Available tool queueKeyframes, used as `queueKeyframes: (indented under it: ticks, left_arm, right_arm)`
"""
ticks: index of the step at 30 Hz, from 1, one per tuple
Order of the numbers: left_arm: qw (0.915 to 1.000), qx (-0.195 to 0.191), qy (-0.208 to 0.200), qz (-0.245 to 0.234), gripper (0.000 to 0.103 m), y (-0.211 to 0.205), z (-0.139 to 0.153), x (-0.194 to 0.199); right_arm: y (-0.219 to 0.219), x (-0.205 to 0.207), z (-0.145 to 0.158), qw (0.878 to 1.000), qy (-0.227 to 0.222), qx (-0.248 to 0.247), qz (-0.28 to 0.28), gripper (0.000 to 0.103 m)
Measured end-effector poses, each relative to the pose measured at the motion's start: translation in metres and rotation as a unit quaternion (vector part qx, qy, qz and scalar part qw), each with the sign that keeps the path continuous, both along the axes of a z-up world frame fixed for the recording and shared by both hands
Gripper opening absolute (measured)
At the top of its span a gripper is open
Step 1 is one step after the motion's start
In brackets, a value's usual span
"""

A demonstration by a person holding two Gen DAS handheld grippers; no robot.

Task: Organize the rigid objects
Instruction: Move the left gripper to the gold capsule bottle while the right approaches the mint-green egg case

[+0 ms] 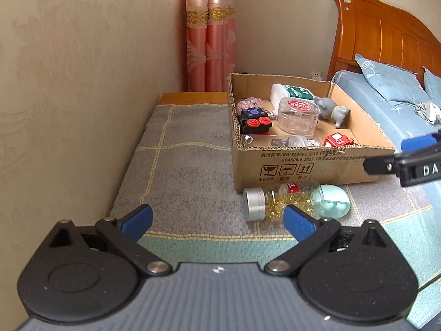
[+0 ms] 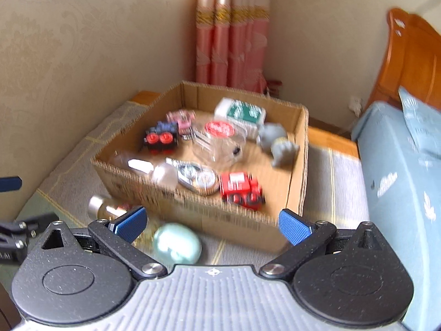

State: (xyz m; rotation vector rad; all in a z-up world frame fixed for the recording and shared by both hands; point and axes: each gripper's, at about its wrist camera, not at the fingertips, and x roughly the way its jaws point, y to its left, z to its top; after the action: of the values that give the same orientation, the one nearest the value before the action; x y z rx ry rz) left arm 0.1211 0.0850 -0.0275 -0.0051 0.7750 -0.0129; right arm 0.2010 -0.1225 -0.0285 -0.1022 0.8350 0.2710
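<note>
A cardboard box (image 1: 300,162) stands on a grey checked mat and holds several toys and containers, among them a black toy train (image 1: 255,123), a clear tub with a red lid (image 1: 299,115) and a red toy truck (image 2: 240,186). In front of the box lie a clear bottle of yellow capsules with a silver cap (image 1: 278,200) and a mint egg-shaped case (image 1: 332,201). My left gripper (image 1: 217,219) is open and empty, short of the bottle. My right gripper (image 2: 212,224) is open and empty, above the mint case (image 2: 177,244) and the box's front wall (image 2: 220,220). The right wrist view is blurred.
A beige wall (image 1: 82,82) runs along the left and a pink curtain (image 1: 210,41) hangs in the corner. A bed with blue bedding (image 1: 386,110) and a wooden headboard (image 1: 386,33) is on the right. The right gripper's finger (image 1: 402,165) shows at the left wrist view's right edge.
</note>
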Motion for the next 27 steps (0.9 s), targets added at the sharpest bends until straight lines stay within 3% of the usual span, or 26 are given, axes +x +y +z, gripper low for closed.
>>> queueKeyframes:
  ticks: [9, 20, 27]
  left_arm:
    - [0.9999, -0.013, 0.005, 0.001, 0.101, 0.005, -0.006, -0.003]
    - [0.9998, -0.019, 0.007, 0.0, 0.101, 0.015, -0.01, -0.005]
    - [0.9996, -0.021, 0.014, -0.01, 0.101, 0.012, -0.014, 0.0]
  right_arm:
    - [0.013, 0.004, -0.061, 0.998, 0.032, 0.014, -0.044, 0.103]
    - [0.026, 0.013, -0.081, 0.998, 0.028, 0.03, -0.045, 0.103]
    - [0.03, 0.01, -0.087, 0.998, 0.004, -0.014, -0.061, 0.103]
